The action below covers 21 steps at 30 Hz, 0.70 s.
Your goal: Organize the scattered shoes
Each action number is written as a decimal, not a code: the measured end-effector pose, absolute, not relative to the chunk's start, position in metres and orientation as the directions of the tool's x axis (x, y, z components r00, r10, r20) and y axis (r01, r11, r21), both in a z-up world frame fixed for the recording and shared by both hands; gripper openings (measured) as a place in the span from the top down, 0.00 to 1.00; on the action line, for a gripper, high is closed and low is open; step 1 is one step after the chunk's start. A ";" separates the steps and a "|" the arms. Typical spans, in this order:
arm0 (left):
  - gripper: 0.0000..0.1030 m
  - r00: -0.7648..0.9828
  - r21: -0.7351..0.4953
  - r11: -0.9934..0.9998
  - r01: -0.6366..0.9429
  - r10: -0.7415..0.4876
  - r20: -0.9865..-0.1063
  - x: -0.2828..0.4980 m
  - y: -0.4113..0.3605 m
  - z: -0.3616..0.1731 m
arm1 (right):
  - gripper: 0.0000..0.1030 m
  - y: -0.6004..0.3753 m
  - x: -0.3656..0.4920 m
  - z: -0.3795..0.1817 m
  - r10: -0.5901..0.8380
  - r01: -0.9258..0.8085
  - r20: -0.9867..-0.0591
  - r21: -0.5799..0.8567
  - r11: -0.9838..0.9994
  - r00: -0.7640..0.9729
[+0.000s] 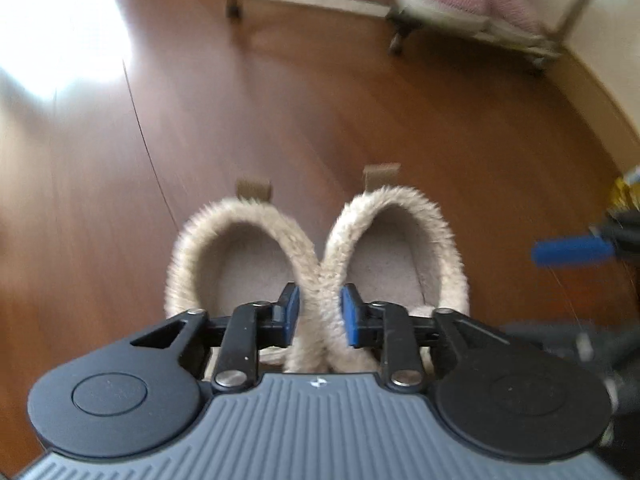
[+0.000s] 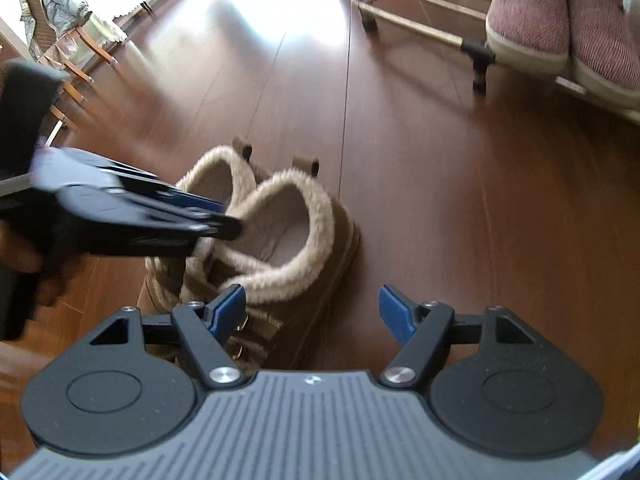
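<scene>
The left gripper [image 1: 320,308] is closing its blue-padded jaws on the two touching fleece collars of a pair of tan suede slippers with cream fleece lining [image 1: 316,264], one pad inside each shoe, pinching both inner rims together. Seen from the right wrist, the slippers [image 2: 280,240] are sitting side by side on the brown wooden floor [image 2: 460,208]. The right gripper [image 2: 312,312] is hanging just behind their toes with its jaws spread wide apart and nothing between them.

To carry the pair well, the squeeze probably needs to sit deep on the collars, since soft fleece is likely to slip; lifting straight up and level should keep both shoes from twisting apart.

Bare floor is lying open ahead and to the right. Farther off, a pale metal shoe rack on castors [image 2: 420,4] is holding a pair of pink knitted slippers [image 2: 568,20], which looks like the destination; its low rail and feet are the edges to clear.
</scene>
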State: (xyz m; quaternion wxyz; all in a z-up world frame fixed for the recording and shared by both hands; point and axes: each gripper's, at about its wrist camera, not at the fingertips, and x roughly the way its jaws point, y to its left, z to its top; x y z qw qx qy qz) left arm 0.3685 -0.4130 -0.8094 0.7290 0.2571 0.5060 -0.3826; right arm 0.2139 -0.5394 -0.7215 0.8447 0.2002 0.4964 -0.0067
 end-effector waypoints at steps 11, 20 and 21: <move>0.55 0.173 0.010 0.562 0.827 -0.236 -0.956 0.313 -0.305 -0.824 | 0.37 -0.503 0.281 -0.732 0.266 0.359 -0.849 0.449 0.818 0.457; 0.54 0.156 -0.005 0.491 0.871 -0.285 -0.946 0.279 -0.293 -0.843 | 0.44 -0.463 0.336 -0.778 0.086 0.575 -0.969 0.207 0.792 0.231; 0.54 0.156 -0.013 0.500 0.866 -0.295 -0.943 0.280 -0.291 -0.844 | 0.44 -0.456 0.341 -0.783 0.050 0.576 -0.977 0.163 0.801 0.207</move>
